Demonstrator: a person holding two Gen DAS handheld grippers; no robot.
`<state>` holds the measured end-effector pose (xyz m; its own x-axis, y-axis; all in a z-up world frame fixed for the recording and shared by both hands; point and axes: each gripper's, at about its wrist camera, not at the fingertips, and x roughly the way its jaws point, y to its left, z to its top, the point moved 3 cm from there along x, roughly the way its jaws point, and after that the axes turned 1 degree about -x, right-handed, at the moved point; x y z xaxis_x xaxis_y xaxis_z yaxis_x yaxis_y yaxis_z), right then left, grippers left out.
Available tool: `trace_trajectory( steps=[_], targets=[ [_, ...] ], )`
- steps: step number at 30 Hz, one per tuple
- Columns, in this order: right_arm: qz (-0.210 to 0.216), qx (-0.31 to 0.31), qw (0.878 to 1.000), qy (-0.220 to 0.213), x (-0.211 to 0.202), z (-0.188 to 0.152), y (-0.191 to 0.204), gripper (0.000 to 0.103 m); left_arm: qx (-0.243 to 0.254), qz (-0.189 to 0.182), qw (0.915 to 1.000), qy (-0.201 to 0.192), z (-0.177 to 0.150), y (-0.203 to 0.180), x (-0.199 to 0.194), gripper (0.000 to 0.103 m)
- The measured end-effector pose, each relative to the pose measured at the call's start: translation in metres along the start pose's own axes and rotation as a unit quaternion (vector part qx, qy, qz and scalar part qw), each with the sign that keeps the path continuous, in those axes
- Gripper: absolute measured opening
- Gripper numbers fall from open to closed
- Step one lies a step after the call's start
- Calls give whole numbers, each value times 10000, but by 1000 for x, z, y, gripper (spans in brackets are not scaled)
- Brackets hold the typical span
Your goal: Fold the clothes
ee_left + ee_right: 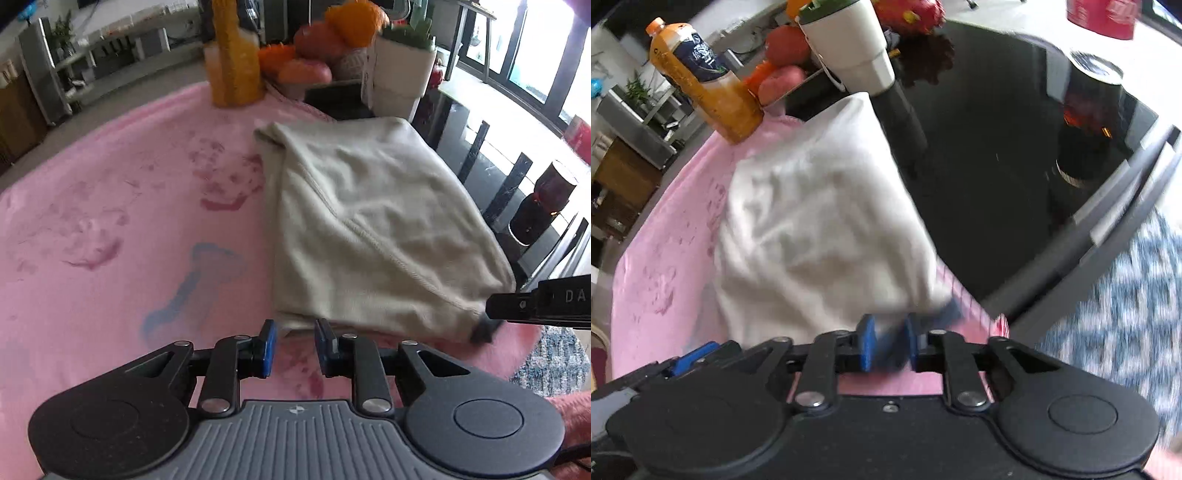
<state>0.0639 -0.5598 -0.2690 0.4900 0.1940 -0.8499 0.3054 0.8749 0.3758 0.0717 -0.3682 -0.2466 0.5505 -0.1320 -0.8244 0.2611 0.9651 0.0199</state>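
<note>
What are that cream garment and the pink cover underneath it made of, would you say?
The cream garment looks like soft matte knit, perhaps cotton fleece: it creases loosely and shows a stitched seam. The pink cover looks like plush fleece with a fuzzy, dull surface and faded printed figures. Neither fibre can be told for certain.

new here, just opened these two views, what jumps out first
The cream garment lies folded on the pink blanket, filling the middle of both views. The left tool sits at its near edge and the right tool at its near right corner, blue pads showing. Behind it stand an orange bottle, fruit and a white pot; a black table gleams to the right.
</note>
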Motion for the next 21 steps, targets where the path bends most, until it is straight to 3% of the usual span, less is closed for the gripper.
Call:
trace_trajectory(
  steps=[1,3,5,7,9,11,13,14,21],
  targets=[
    [102,3,9999,-86,-11,-2,6,27,15,50,10000,-71,0,1,-12,38],
    [225,-153,9991,-325,-38,-2,20,36,-37,101,9994,-340,2,2,-41,51],
    [311,-398,9970,-583,-68,-1,37,49,-85,54,9981,-607,5,4,-72,55],
    [389,-659,9943,-747,-97,2,53,55,-143,10,9965,-818,7,7,-98,69],
    [441,-876,9912,-891,-125,3,66,65,-201,-36,9949,-985,8,8,-123,74],
    [386,-1043,9881,-1063,-150,0,75,86,-233,-107,9937,-1095,7,8,-143,78],
    [312,-1200,9847,-1221,-173,-3,83,99,-258,-171,9923,-1203,4,7,-160,85],
    [242,-1261,9835,-1276,-182,-5,86,103,-255,-195,9918,-1238,1,6,-165,85],
    [-355,-1571,9799,-1180,-198,-39,89,103,-352,-453,9923,-1096,-16,5,-184,89]
  ],
)
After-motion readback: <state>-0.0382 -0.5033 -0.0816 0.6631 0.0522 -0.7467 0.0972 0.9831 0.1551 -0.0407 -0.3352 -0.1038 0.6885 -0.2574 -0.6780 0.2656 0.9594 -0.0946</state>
